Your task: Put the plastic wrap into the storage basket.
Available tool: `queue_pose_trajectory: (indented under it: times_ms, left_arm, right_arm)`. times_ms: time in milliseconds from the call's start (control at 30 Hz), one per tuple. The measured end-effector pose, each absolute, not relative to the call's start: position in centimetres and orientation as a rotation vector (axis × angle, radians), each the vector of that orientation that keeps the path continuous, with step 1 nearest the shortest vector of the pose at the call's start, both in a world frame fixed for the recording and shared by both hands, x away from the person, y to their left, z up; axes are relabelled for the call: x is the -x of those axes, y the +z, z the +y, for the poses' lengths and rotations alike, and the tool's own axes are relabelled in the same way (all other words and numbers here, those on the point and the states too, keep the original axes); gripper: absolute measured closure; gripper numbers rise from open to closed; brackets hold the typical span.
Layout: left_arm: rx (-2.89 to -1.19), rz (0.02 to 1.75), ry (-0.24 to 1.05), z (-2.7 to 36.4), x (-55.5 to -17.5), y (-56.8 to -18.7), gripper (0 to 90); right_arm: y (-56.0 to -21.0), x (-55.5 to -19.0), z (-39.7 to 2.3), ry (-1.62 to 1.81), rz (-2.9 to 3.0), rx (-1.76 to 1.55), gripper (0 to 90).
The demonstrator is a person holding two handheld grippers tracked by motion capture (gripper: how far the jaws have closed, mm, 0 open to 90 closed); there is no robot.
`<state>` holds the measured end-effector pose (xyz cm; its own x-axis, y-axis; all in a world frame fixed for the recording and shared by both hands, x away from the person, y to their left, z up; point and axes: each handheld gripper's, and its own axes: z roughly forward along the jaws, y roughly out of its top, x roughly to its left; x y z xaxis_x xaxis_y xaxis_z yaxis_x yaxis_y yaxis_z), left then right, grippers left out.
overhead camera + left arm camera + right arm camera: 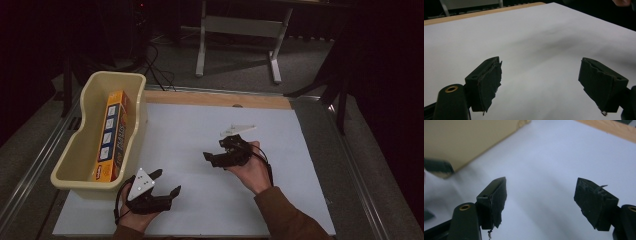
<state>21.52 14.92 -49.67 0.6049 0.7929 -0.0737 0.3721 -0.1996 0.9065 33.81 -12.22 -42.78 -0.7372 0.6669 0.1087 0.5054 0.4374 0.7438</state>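
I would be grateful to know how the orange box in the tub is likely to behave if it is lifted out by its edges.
The orange box looks like thin printed cardboard, so it is probably light and may dent if squeezed hard. Its flat, glossy-looking faces could slip. It leans on its long edge against the wall of the cream tub, so it may tip flat if nudged.

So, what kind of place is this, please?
Probably a lab or workshop set up for recording: a white work mat on a table, grey carpet behind, and a metal desk frame in the dark.
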Motion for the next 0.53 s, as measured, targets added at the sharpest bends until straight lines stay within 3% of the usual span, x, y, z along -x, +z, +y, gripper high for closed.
queue_pose_trajectory:
  times_ms: [133,533]
  left_arm:
    - [-1.812,0.977,0.524,15.2,-21.6,-49.9,18.4]
    - [-1.839,1.034,0.545,15.3,-21.7,-50.6,18.4]
  right_arm:
    - [-44.0,-33.1,-13.7,1.198,2.492,-1.052,22.7]
    - [-49.5,-29.4,-23.9,1.245,2.3,-1.122,13.7]
